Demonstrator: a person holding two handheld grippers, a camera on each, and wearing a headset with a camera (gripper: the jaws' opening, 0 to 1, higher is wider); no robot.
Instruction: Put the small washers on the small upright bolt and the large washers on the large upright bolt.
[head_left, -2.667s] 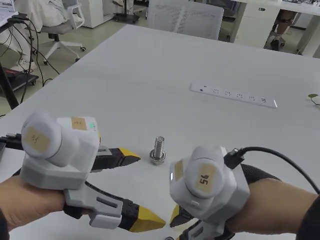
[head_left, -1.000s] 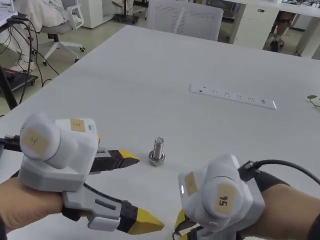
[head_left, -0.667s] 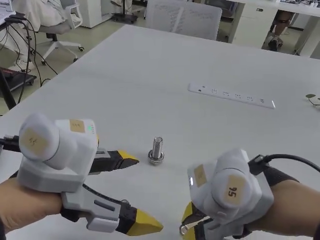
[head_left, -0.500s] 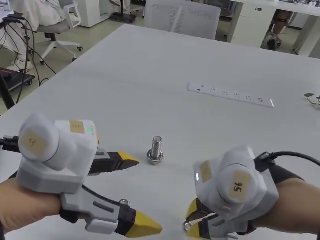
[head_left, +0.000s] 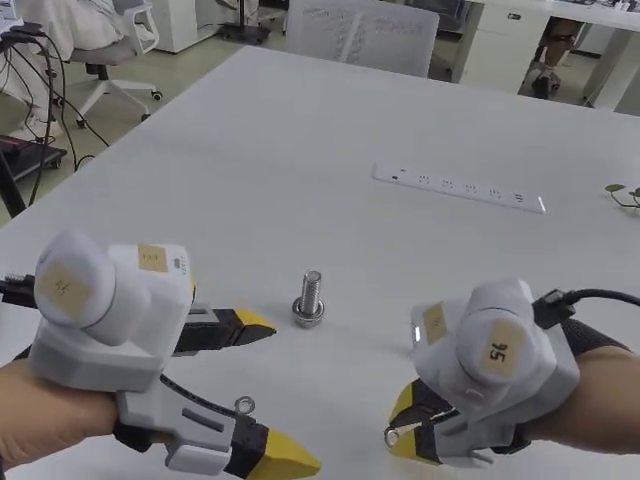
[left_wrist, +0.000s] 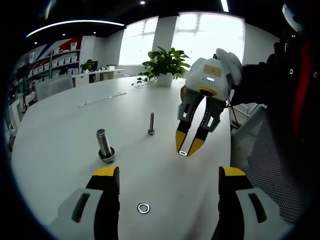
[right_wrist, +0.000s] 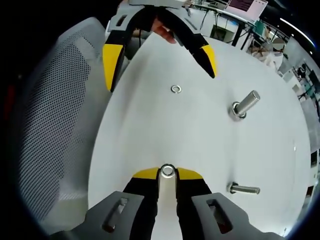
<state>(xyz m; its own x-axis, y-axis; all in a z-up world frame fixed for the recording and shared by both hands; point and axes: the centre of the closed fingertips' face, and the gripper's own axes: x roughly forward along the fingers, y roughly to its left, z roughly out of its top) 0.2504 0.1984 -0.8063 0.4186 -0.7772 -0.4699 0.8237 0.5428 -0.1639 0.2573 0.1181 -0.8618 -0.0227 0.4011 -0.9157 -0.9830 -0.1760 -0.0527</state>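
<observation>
Standing mid-frame in the head view, the large bolt (head_left: 308, 298) has a wider ring at its foot; whether that is a washer or the bolt's head is hard to tell. A power strip (head_left: 460, 188) lies further up the table (head_left: 300, 130). At lower right, the right gripper (head_left: 395, 437) has its fingers closed on a small washer (right_wrist: 168, 171). The left gripper (left_wrist: 169, 172) has its fingers spread wide, with a loose washer (left_wrist: 143, 207) on the table between them. The small bolt (left_wrist: 151, 124) stands bare, just beyond the large one.
</observation>
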